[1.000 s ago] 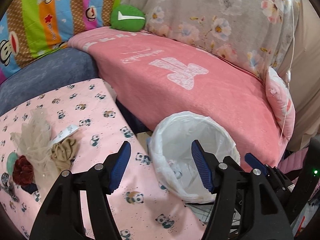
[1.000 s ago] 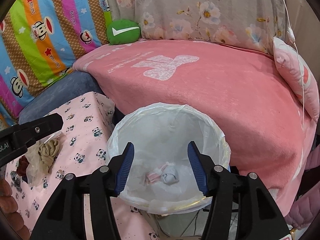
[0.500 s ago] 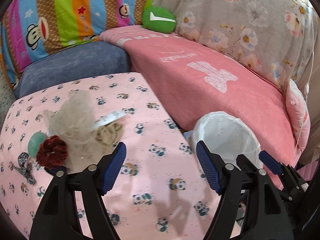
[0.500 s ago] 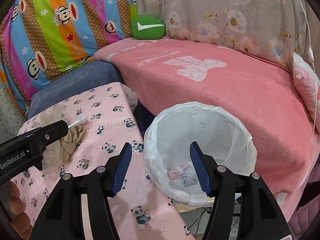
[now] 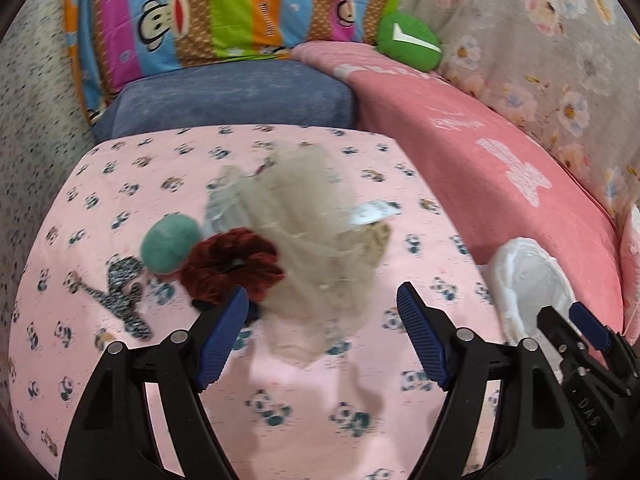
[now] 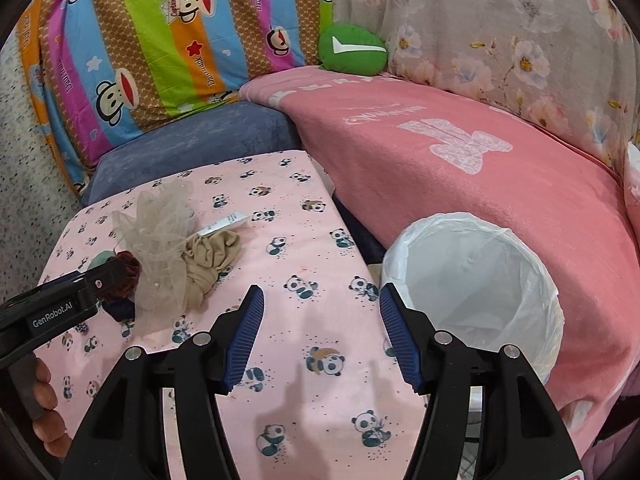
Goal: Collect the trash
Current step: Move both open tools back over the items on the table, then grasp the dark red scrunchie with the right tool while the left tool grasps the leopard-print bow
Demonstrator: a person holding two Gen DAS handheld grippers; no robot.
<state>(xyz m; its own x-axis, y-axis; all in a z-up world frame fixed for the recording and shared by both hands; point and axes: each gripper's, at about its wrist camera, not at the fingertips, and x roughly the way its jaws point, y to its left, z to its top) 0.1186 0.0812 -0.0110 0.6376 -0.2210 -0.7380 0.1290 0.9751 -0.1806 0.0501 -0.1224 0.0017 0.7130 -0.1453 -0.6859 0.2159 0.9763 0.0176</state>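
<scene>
A pile of trash lies on the pink panda-print table [image 5: 280, 400]: beige mesh netting [image 5: 308, 232], a tan crumpled stocking [image 6: 210, 258], a white tube [image 6: 224, 224], a dark red scrunchie [image 5: 232, 264], a teal ball [image 5: 170, 244] and a speckled hair tie [image 5: 120, 292]. My left gripper [image 5: 322, 320] is open, just in front of the netting. My right gripper [image 6: 320, 328] is open and empty over the table [image 6: 320, 380], beside the white-lined bin [image 6: 472, 280]. The bin [image 5: 528, 280] also shows at the left view's right edge.
A pink-blanketed sofa [image 6: 460, 152] runs behind the bin, with a blue cushion [image 6: 200, 140], a green pillow [image 6: 352, 48] and a striped monkey-print cover [image 6: 160, 40]. The table edge drops off next to the bin.
Both grippers have swung left, away from the bin and over the table. The left gripper now faces the trash pile closely. Both stayed open.
</scene>
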